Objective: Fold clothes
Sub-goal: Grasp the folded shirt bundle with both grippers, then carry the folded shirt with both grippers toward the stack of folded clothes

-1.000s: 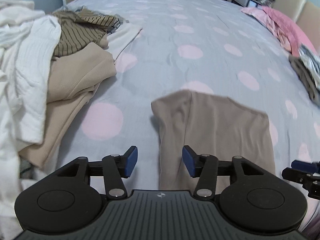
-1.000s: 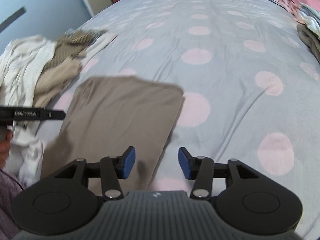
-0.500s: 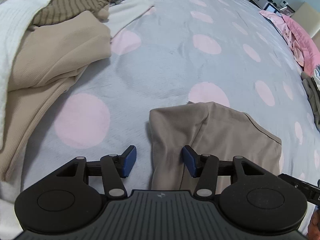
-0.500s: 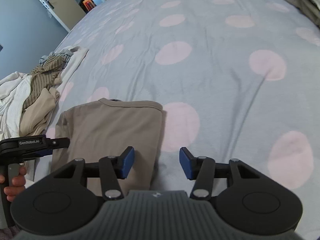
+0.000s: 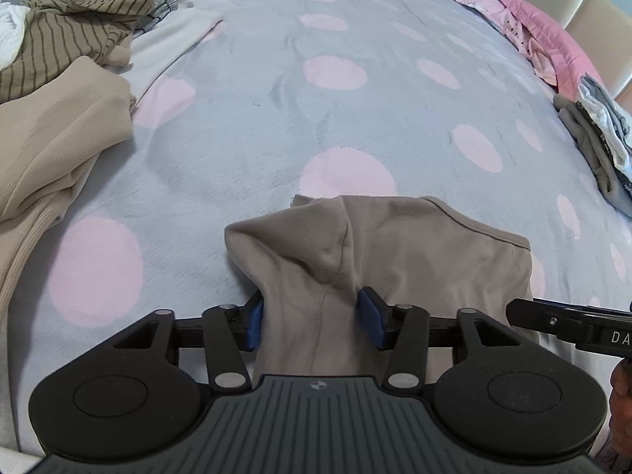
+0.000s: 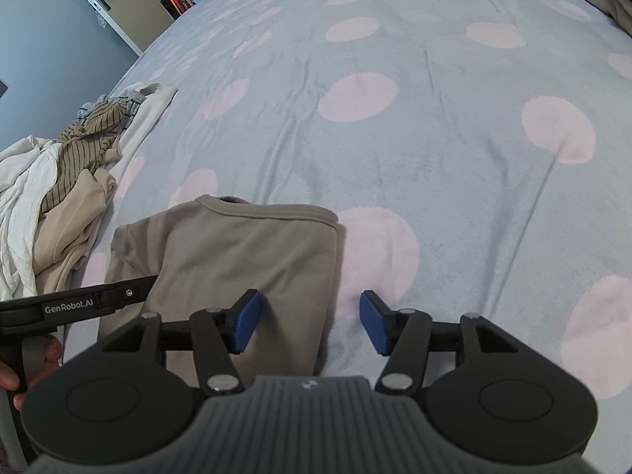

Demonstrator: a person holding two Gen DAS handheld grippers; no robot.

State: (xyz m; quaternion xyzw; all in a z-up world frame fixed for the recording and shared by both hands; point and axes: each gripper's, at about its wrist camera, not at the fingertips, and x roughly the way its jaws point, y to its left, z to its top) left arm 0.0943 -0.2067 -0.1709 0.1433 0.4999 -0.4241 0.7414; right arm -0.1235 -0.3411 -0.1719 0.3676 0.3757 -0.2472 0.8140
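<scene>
A folded taupe garment [image 5: 395, 260] lies on the bed [image 5: 355, 126], a grey cover with pink dots, at the near edge just in front of both tools. The left tongs [image 5: 314, 322] stand open with the garment's left side bunched up between their blue pads [image 5: 371, 318]; the cloth rises in a soft peak there, the pads flanking it, though whether they touch it cannot be told. The right tongs [image 6: 308, 322] are also open, straddling the garment's right edge: the left pad sits over the cloth, the right pad over bare cover. In the right wrist view the garment's ribbed neckline runs along its far edge at 12 o'clock from the tongs, and the left tool's arm reaches in from 9 o'clock, with fingers [image 6: 47, 355] wrapped on its handle. A heap of unfolded clothes [image 5: 59, 91], beige, striped and white, lies at 10 o'clock. Pink bedding [image 5: 549, 43] and a small stack of clothes [image 5: 596, 134] sit at 2 o'clock in the left wrist view.
</scene>
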